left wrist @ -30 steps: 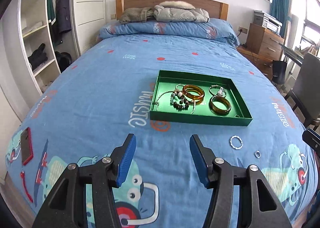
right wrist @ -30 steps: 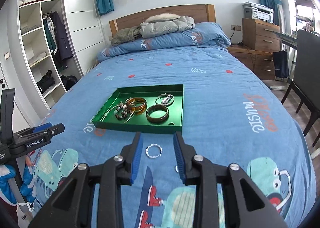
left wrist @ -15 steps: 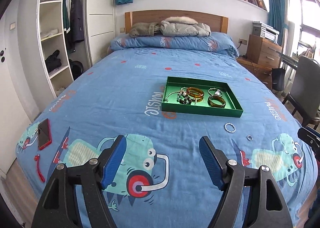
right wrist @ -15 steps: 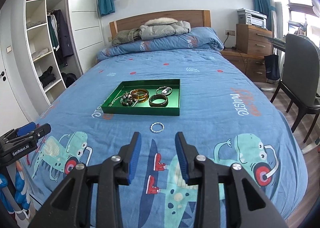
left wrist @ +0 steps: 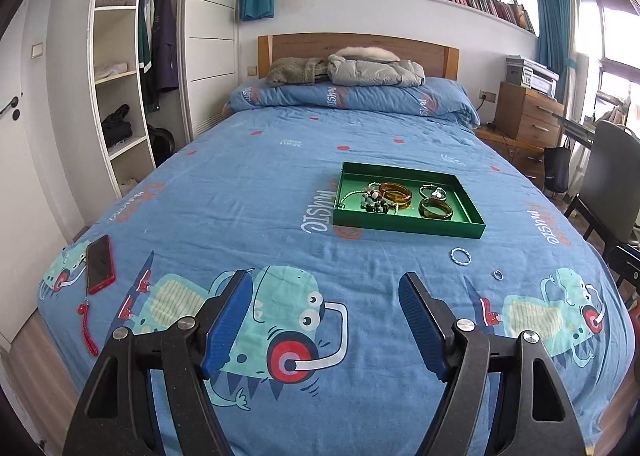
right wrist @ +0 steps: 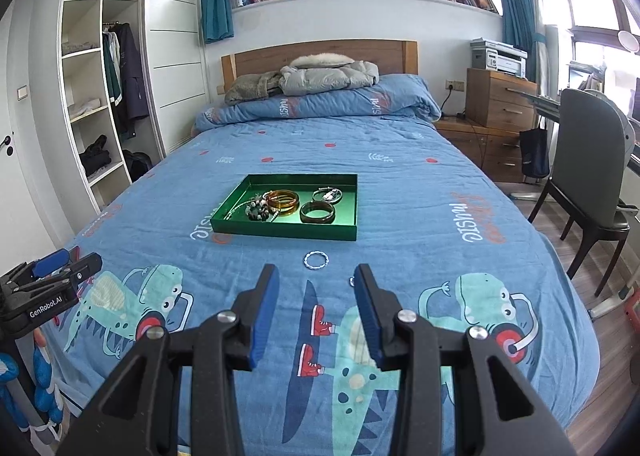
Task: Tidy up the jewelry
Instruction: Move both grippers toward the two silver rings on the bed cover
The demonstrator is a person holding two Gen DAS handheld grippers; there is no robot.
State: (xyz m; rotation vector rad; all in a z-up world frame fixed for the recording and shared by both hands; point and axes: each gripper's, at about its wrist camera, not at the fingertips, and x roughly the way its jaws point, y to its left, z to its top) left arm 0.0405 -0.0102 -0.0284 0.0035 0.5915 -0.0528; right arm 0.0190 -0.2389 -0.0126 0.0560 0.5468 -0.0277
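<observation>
- phone (left wrist: 100,264) in a red case lies near the left edge of the bed (left wrist: 240,183), a red strap trailing from it toward the foot edge; its screen is dark and unreadable.
- left gripper (left wrist: 324,296) hangs over the foot of the bed with its blue pads spread wide and nothing between them; in the right wrist view only its tip shows at the left border, the rest cut off.
- green tray (left wrist: 408,225) sits on the bedcover around the middle of the bed, right of centre in the left wrist view.
- inside the tray, left to right: a tangle of dark beads and silver chain (right wrist: 256,209) whose separate pieces are hard to tell apart, amber bangles (right wrist: 283,201) stacked so closely that their count is unclear, a dark brown bangle (right wrist: 318,212) toward the near wall, and a small silver piece (right wrist: 328,194) behind it, too small to identify.
- twisted silver ring bracelet (right wrist: 316,259) lies on the bedcover just outside the tray's near wall, toward its right corner.
- small silver ring (left wrist: 497,275) lies further right and nearer the foot edge; in the right wrist view it is almost wholly hidden behind the right finger's tip.
- right gripper (right wrist: 316,290) hovers above the foot of the bed, jaws partly apart and empty, touching nothing.
</observation>
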